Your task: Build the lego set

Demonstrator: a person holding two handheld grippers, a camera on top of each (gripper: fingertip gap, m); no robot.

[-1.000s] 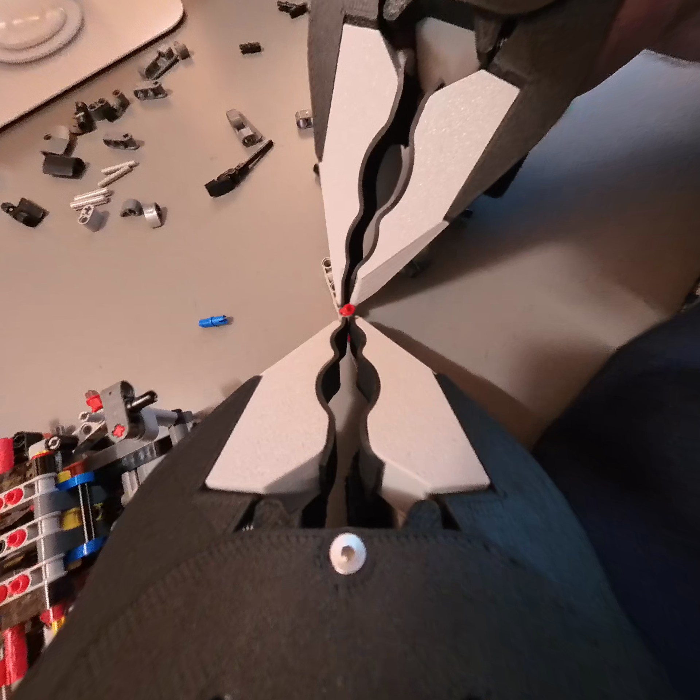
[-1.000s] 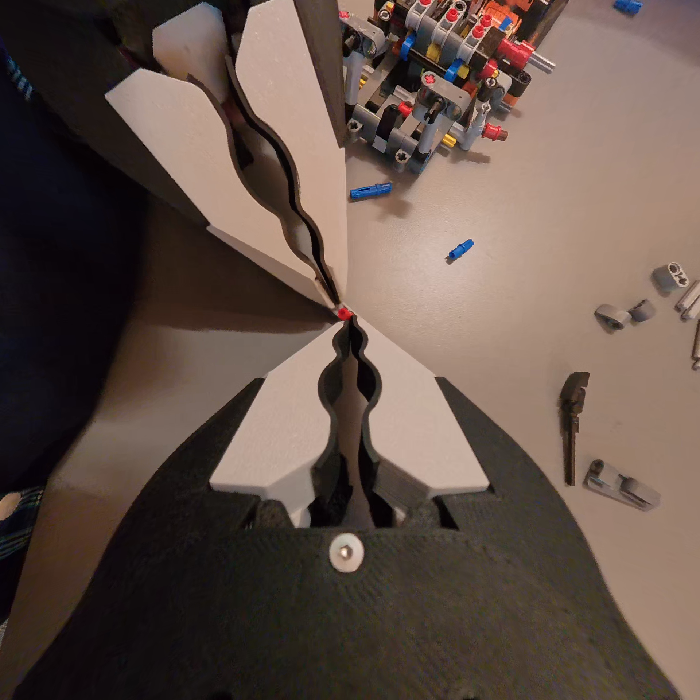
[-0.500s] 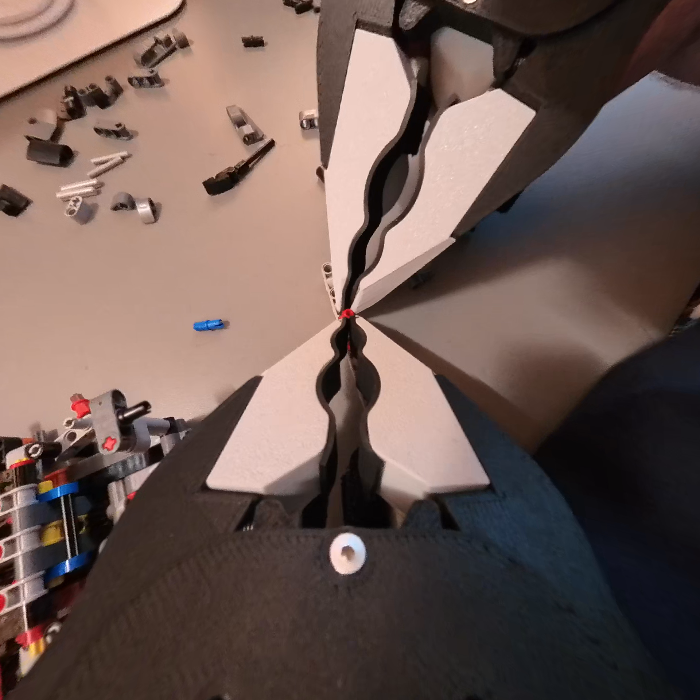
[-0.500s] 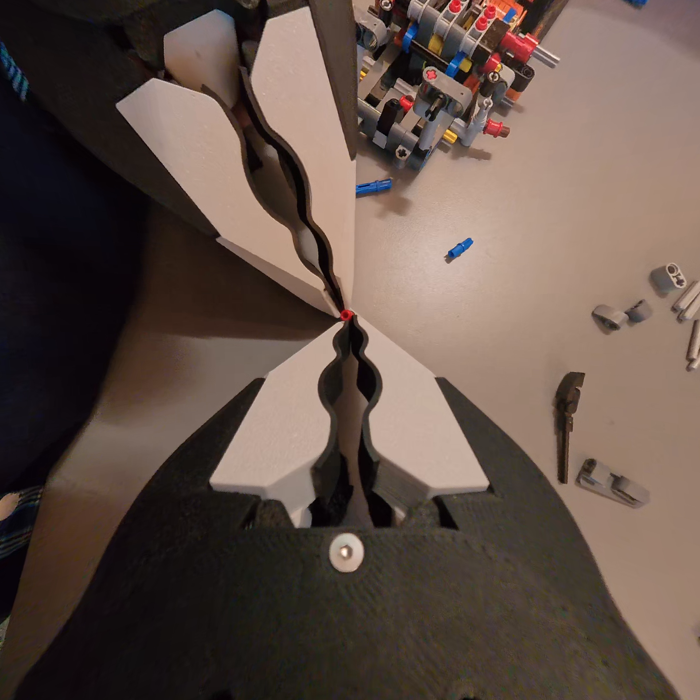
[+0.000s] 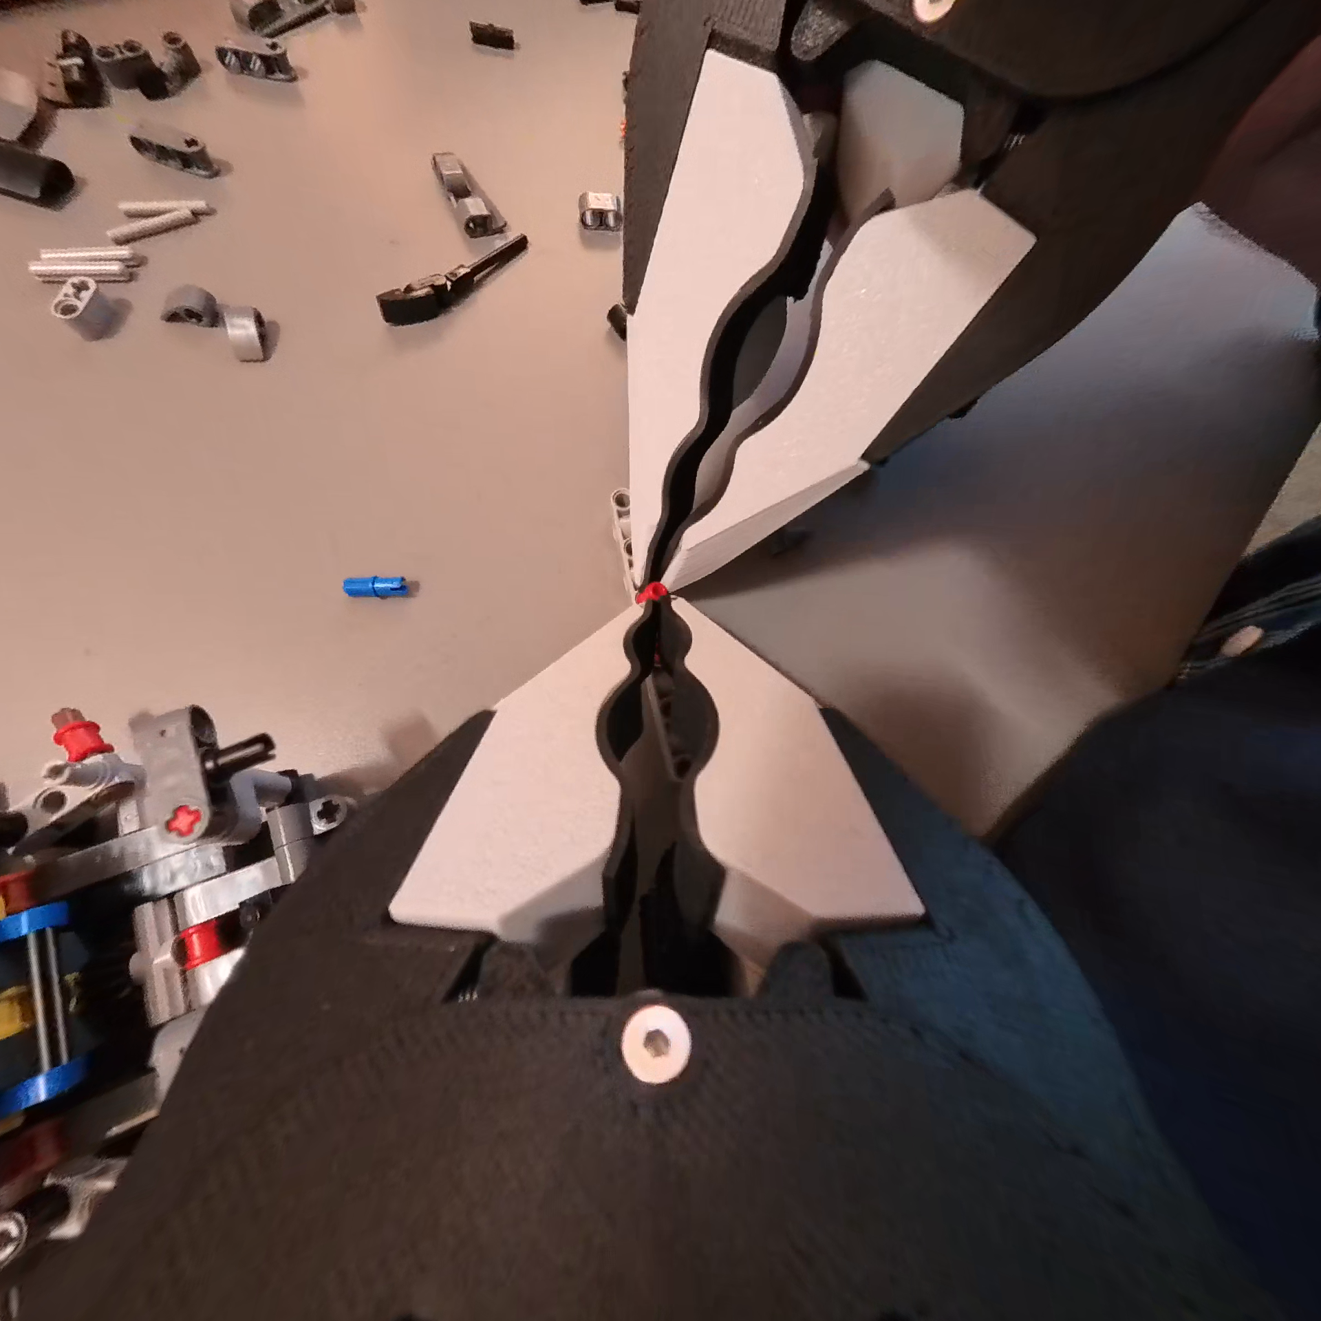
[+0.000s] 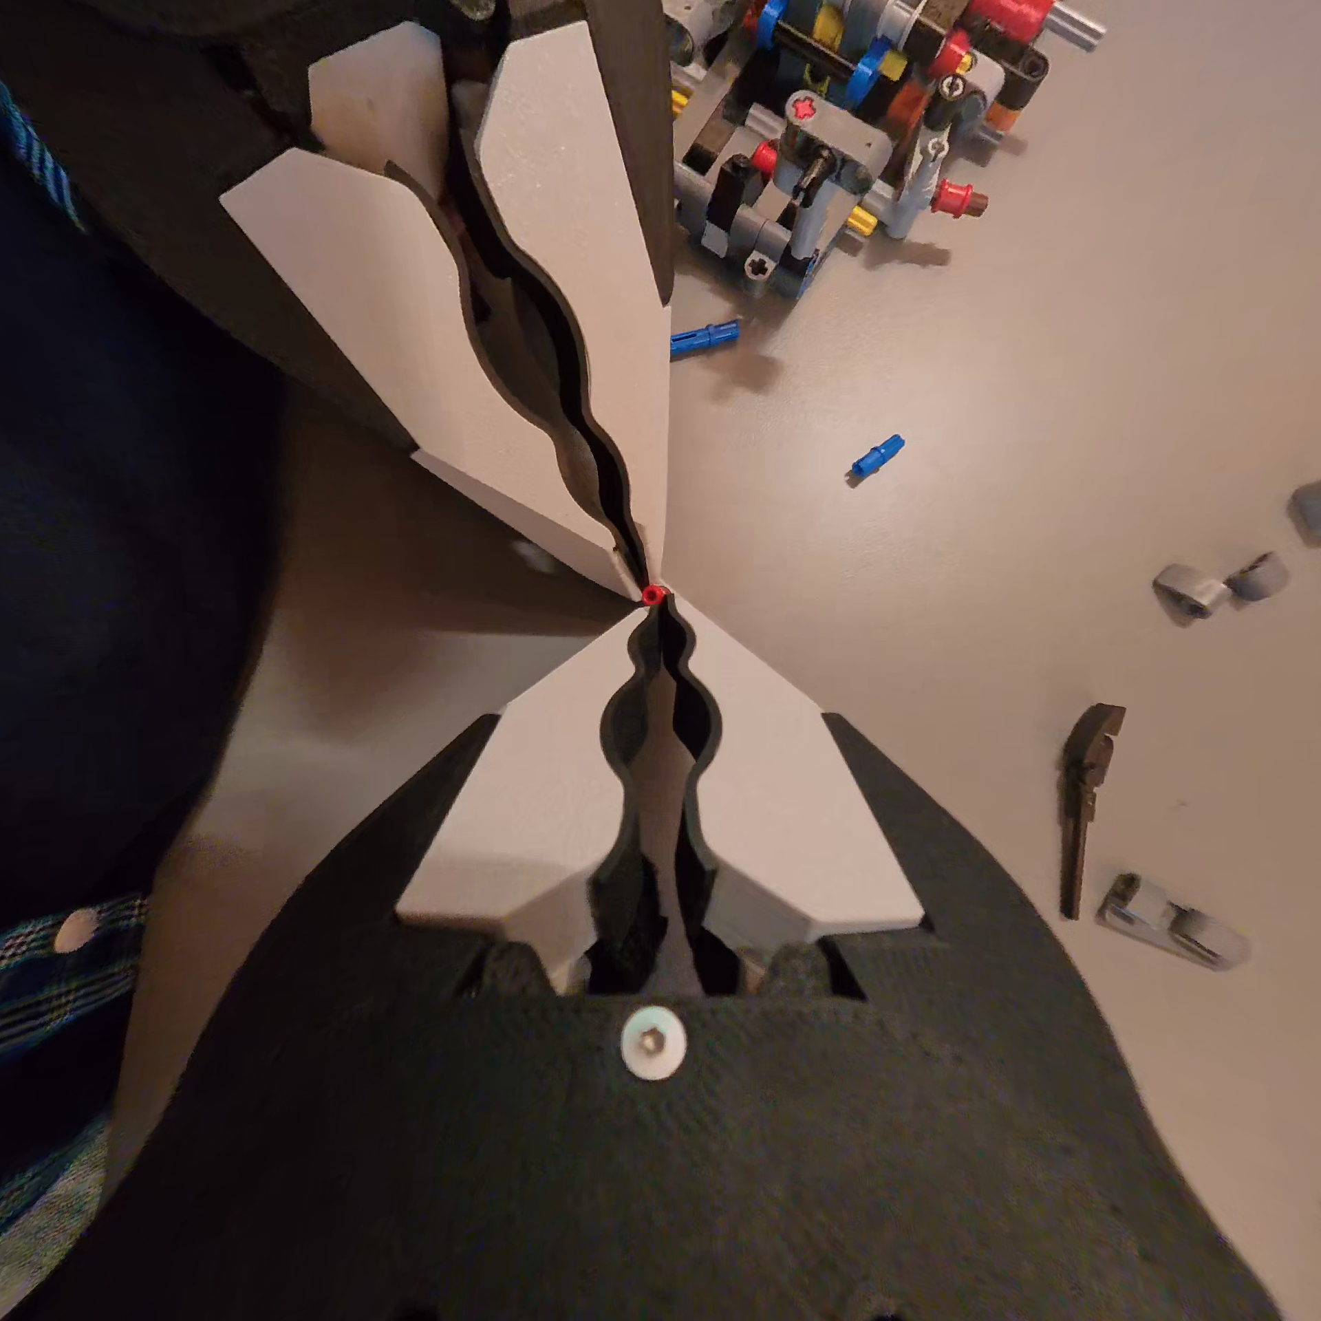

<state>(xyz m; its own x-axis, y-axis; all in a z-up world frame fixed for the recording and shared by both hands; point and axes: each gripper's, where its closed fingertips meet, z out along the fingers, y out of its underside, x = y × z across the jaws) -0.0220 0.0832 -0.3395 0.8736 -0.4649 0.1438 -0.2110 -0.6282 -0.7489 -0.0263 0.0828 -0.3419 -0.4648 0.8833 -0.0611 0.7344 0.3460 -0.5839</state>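
Observation:
My left gripper (image 5: 652, 616) and right gripper (image 6: 652, 616) are both shut and meet tip to tip above the table. A tiny red pin (image 5: 652, 592) sits where the tips meet, and it also shows in the right wrist view (image 6: 652, 595). More red and a grey ribbed piece (image 5: 670, 729) show between the left fingers. A light grey beam (image 5: 622, 529) lies against the tip of the right gripper (image 5: 661, 568). The left gripper (image 6: 640, 572) comes in from the top left. The partly built model (image 5: 179, 858) stands at the lower left and shows again at the top (image 6: 822, 164).
A blue pin (image 5: 375, 586) lies on the table; two blue pins (image 6: 878, 455) (image 6: 704, 337) show in the right wrist view. Loose black and grey parts (image 5: 450, 279) (image 6: 1086, 800) are scattered. A person's dark clothing (image 5: 1179, 929) borders the table edge. Left and right tips are no more than a few centimetres apart. Left tips and right tips are each some 7 cm from the blue pin (image 5: 375, 586). Seen from the right wrist view (image 6: 878, 452) as well.
Both grippers stay shut and tip to tip on the red pin. They have drifted slightly together, so the model sits nearer the frame edge in both views.

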